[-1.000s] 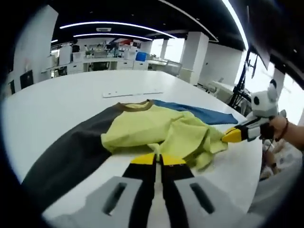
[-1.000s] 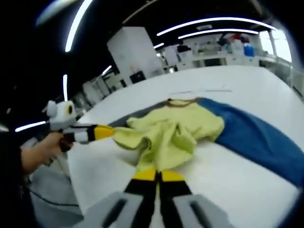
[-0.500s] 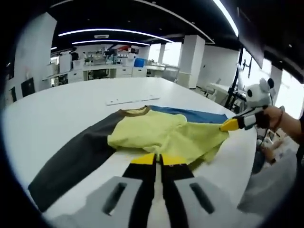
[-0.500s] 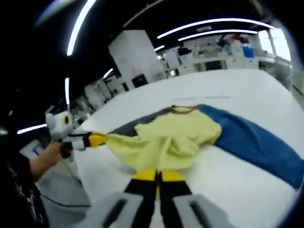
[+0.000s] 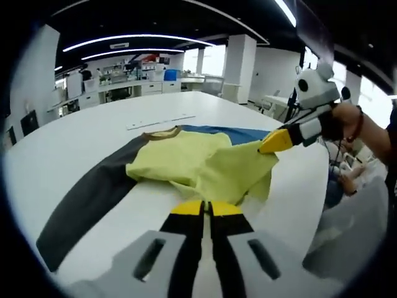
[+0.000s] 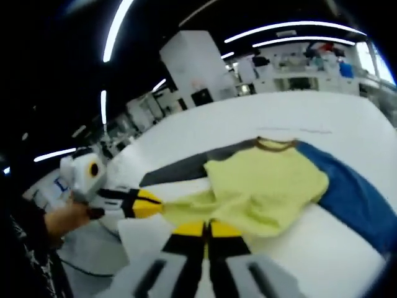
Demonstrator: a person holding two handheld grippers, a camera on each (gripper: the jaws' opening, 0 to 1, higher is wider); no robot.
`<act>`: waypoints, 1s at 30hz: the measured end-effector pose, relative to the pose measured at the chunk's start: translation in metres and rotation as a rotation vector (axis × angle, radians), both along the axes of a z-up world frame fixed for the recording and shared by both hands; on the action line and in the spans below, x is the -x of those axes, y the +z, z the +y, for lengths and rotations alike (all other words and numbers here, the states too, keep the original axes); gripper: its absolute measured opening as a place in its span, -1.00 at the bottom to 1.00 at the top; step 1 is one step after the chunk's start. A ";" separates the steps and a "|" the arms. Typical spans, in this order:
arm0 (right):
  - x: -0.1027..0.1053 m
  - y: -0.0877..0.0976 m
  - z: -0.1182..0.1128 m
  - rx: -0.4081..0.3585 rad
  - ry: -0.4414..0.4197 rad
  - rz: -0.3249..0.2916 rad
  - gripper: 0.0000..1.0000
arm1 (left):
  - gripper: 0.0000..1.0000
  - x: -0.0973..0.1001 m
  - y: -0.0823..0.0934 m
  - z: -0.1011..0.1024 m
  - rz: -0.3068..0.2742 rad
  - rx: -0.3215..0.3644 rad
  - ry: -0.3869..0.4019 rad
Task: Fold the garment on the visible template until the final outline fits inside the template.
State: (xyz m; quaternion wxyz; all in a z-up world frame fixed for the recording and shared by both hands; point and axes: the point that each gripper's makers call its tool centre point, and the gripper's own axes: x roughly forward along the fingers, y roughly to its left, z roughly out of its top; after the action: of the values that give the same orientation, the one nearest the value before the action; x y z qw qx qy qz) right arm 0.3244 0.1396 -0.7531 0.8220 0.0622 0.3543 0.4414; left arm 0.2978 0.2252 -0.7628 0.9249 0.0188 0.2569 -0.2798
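Observation:
A long-sleeved garment (image 5: 180, 161) with a yellow body, brown collar (image 5: 160, 132), dark grey sleeve (image 5: 87, 198) and blue sleeve (image 5: 236, 133) lies on a white table (image 5: 74, 136). My left gripper (image 5: 205, 209) is shut on one end of the yellow hem. At the right, my right gripper (image 5: 273, 141) pinches the other hem corner and holds it raised off the table. In the right gripper view the garment (image 6: 267, 186) stretches between my right gripper (image 6: 207, 228) and the left gripper (image 6: 152, 205), both shut on yellow fabric.
A thin white strip (image 5: 161, 121) lies on the table beyond the collar. The person's hand (image 5: 338, 121) holds the right gripper past the table edge. Office desks and a white pillar (image 5: 239, 68) stand far behind. The table edge (image 6: 124, 236) runs near the left gripper.
Both grippers have pulled apart and risen, so the bunched yellow hem is now stretched taut between them and lifted off the table.

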 end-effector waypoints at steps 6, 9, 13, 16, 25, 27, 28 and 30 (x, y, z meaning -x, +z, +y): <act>0.004 -0.018 0.031 0.016 0.055 0.044 -1.00 | -1.00 0.003 -0.005 0.002 0.017 0.006 0.001; 0.005 -0.029 0.043 0.047 0.088 0.045 -1.00 | -1.00 0.005 -0.007 0.003 0.027 0.007 0.002; 0.010 -0.045 0.050 0.110 0.129 0.045 -1.00 | -1.00 0.006 -0.011 0.005 0.040 0.009 0.008; 0.014 -0.052 0.052 0.132 0.136 0.056 -1.00 | -1.00 0.007 -0.013 0.007 0.050 0.009 0.014; 0.017 -0.070 0.048 0.209 0.166 0.042 -1.00 | -1.00 0.012 -0.023 0.007 0.085 0.001 0.011; 0.017 -0.060 0.050 0.157 0.138 0.050 -0.99 | -1.00 0.012 -0.024 0.008 0.087 -0.001 0.013; 0.017 -0.053 0.049 0.131 0.125 0.052 -0.93 | -1.00 0.012 -0.024 0.009 0.088 -0.001 0.016; 0.017 -0.043 0.047 0.109 0.114 0.046 -0.79 | -1.00 0.012 -0.024 0.009 0.089 -0.001 0.019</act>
State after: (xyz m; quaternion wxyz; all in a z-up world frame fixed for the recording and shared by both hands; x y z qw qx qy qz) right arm 0.3076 0.1869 -0.7962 0.7893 0.0071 0.3994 0.4663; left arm 0.2860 0.2341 -0.7869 0.9151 0.0047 0.2981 -0.2714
